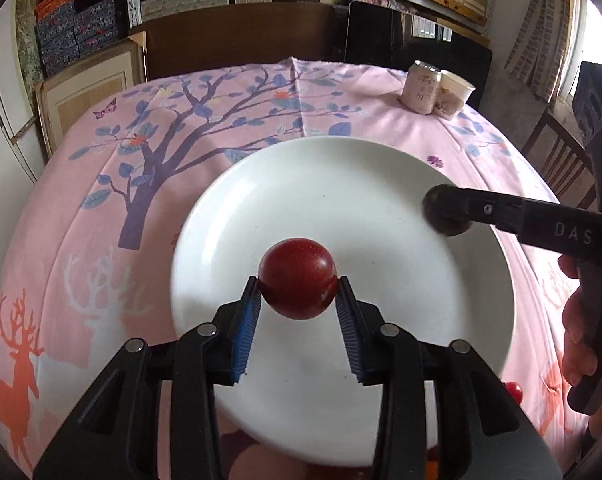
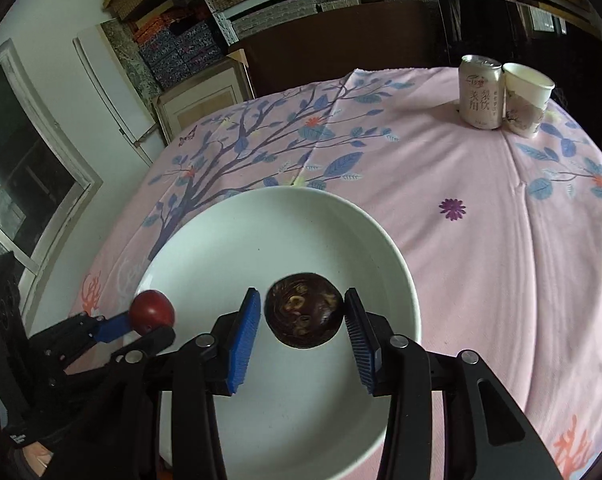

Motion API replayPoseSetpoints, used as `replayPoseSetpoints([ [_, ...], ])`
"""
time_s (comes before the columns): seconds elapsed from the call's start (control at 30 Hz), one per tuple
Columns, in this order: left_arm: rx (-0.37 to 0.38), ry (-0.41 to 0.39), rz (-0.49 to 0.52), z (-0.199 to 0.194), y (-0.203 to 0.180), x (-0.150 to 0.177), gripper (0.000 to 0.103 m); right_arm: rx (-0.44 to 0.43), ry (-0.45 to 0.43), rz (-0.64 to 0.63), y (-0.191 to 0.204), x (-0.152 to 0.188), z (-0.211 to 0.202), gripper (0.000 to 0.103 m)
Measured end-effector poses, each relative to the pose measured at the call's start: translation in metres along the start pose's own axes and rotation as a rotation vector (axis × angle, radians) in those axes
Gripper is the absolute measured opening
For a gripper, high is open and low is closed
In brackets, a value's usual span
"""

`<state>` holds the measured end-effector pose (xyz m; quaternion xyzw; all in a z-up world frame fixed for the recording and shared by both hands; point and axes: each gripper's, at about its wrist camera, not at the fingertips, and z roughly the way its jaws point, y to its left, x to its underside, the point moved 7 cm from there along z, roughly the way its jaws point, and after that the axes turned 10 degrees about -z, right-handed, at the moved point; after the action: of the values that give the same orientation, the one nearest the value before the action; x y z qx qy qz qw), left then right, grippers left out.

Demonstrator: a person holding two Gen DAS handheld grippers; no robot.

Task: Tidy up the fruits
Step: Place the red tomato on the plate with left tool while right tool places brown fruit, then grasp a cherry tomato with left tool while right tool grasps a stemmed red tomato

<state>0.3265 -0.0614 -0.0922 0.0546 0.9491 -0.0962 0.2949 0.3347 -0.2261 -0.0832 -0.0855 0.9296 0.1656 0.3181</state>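
Both claws hold fruit over plate (image 1: 497,280) (red (image 1: 298,278), dark (image 2: 304,311)).

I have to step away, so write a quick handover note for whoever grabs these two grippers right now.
Left gripper: shut on the red fruit, held over the near part of the plate.
Right gripper: shut on the dark fruit, over the plate's right side.
Done: both fruits picked up; nothing lies on the plate yet.
Left: set both down on the plate and release. Another small red fruit sits on the cloth by the plate's near right edge.
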Motion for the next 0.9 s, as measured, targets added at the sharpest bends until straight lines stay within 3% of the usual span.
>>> replayPoseSetpoints([
  [0.03, -0.008, 0.017, -0.016, 0.005, 0.004, -0.001, 0.042, 0.005, 0.001, 0.016, -0.003, -0.001, 0.002, 0.062],
  [0.07, -0.009, 0.018, -0.041, 0.005, 0.009, -0.001, 0.047, 0.010, -0.013, 0.023, -0.004, 0.000, 0.000, 0.062],
  [0.1, -0.003, 0.005, -0.060, -0.001, 0.013, 0.000, 0.062, 0.016, -0.026, 0.013, -0.001, 0.003, -0.006, 0.062],
  [0.13, 0.002, -0.026, -0.076, -0.011, 0.017, 0.001, 0.069, 0.032, -0.039, -0.006, 0.001, 0.006, -0.013, 0.062],
  [0.3, 0.064, -0.105, -0.036, -0.079, 0.013, 0.039, 0.070, 0.069, -0.091, -0.074, 0.014, 0.045, -0.065, 0.063],
  [0.4, 0.060, -0.146, 0.043, -0.118, 0.008, 0.081, 0.081, 0.089, -0.123, -0.128, 0.024, 0.083, -0.096, 0.067],
  [0.6, 0.052, -0.079, 0.110, -0.146, 0.024, 0.170, 0.081, 0.152, -0.151, -0.152, 0.024, 0.158, -0.137, 0.068],
  [0.73, 0.040, -0.063, 0.174, -0.149, 0.020, 0.210, 0.070, 0.119, -0.136, -0.115, 0.023, 0.188, -0.144, 0.068],
  [0.87, 0.014, -0.010, 0.216, -0.129, 0.009, 0.228, 0.057, 0.104, -0.095, -0.138, 0.033, 0.202, -0.140, 0.068],
  [0.9, 0.006, -0.001, 0.214, -0.124, 0.009, 0.230, 0.049, 0.095, -0.087, -0.151, 0.037, 0.205, -0.139, 0.068],
])
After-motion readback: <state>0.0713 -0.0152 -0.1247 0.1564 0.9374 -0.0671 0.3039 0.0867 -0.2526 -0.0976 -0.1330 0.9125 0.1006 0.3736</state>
